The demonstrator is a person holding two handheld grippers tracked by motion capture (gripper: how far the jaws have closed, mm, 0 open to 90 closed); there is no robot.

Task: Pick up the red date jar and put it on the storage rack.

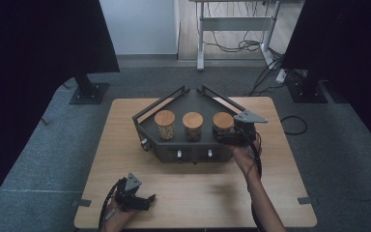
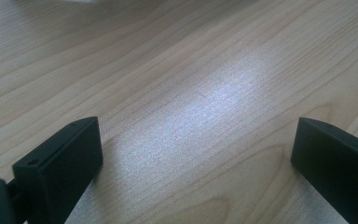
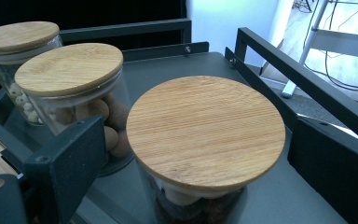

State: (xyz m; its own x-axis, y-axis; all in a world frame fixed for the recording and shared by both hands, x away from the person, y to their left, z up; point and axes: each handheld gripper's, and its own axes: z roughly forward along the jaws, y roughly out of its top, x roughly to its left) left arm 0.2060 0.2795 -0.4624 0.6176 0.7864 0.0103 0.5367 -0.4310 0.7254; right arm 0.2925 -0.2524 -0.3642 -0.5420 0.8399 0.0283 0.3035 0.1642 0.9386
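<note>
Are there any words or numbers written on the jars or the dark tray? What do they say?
None can be read.
The three jars, the nearest one between the right gripper's open jaws, have plain wooden lids with only wood grain and no labels on the glass.
The dark tray bears no writing, though the two small knobs on its front are too small to tell.
The table is bare wood.

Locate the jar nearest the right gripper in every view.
High view: rightmost jar on the dark rack, beside the right gripper.
Right gripper view: front and centre, between the open jaws.
Left gripper view: bare tabletop.
Shared landmark: the middle jar.
</note>
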